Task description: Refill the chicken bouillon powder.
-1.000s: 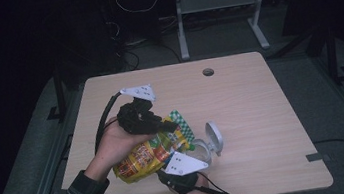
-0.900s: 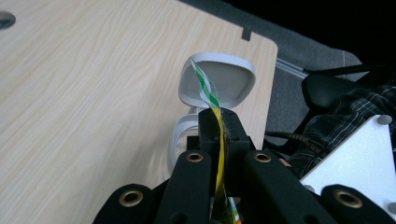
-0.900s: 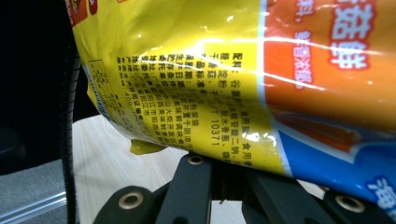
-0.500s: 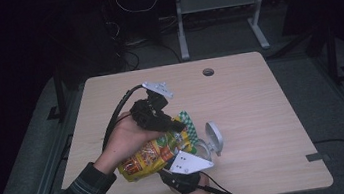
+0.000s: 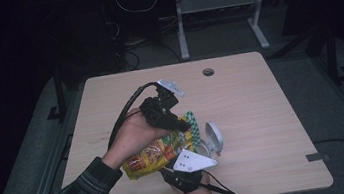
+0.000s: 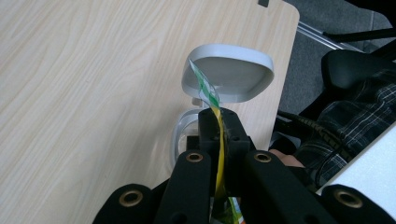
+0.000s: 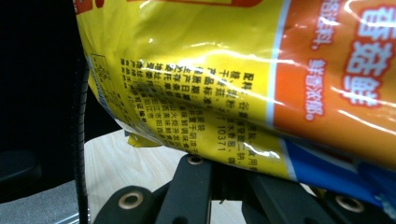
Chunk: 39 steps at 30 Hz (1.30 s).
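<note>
A yellow and orange snack bag [image 5: 151,156] hangs tilted above the table's front, held at both ends. My left gripper [image 5: 182,124] is shut on its green-checked top seal [image 5: 191,123]. In the left gripper view the seal [image 6: 205,91] stands edge-on between the closed jaws of the left gripper [image 6: 219,128]. My right gripper [image 5: 170,172], under its grey plate, meets the bag's lower edge from the front. In the right gripper view the bag [image 7: 233,79] lies across the narrow-set jaws of the right gripper [image 7: 224,175] and hides their tips.
A small grey-white container [image 5: 213,139] with its hinged lid up stands just right of the bag; the lid [image 6: 231,70] rises behind the seal in the left gripper view. A cable hole [image 5: 208,72] sits near the table's far edge. Bare wood [image 5: 263,115] spreads to the right.
My left gripper has moved to the right and turned, carrying the bag's top toward the open container. The right gripper has stayed at the bag's lower edge.
</note>
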Motion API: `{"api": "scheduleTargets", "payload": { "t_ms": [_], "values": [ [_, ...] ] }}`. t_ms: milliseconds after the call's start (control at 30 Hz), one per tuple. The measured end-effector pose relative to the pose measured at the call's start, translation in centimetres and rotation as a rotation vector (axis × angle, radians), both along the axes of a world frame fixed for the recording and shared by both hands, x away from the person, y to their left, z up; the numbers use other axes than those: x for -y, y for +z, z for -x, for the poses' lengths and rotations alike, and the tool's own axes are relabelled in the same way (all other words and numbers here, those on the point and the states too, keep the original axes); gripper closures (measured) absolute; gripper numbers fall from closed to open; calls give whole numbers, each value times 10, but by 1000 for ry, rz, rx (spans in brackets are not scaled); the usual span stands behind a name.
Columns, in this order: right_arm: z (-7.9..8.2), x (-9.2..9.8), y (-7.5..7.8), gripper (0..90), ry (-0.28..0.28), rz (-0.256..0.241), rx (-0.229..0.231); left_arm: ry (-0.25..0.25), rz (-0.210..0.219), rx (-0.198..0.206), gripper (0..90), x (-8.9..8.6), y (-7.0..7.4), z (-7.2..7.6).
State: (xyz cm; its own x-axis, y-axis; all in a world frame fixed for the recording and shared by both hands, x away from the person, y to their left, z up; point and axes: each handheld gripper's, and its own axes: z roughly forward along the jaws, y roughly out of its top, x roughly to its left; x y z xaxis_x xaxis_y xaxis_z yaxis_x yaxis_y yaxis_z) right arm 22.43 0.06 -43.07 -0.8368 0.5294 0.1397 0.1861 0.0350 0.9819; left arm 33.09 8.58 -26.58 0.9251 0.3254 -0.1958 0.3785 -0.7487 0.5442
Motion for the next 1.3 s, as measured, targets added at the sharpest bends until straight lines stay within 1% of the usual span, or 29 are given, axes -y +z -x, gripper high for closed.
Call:
{"api": "scheduleTargets", "payload": {
  "t_ms": [33, 100, 233, 433, 767, 1000, 1300],
  "values": [
    [0, 0, 0, 900, 1, -4, -1, 0, 0, 0, 900, 0, 0, 0],
    [0, 0, 0, 900, 4, -8, 3, -3, -21, 0, 900, 3, 0, 0],
    [0, 0, 0, 900, 7, -11, 7, -2, -34, -1, 900, 6, 1, 0],
    [-1, 3, 1, 900, 3, -15, 13, 2, -36, 0, 900, 10, 2, 0],
    [-2, 4, 2, 900, 4, -33, 7, 0, -49, -4, 899, 14, 3, -2],
    [-1, 5, 3, 900, 7, -34, 8, 4, -50, -8, 900, 14, 3, -2],
    [0, 4, 3, 900, 16, -38, 13, 6, -67, -19, 899, 16, 3, -2]
  ]
}}
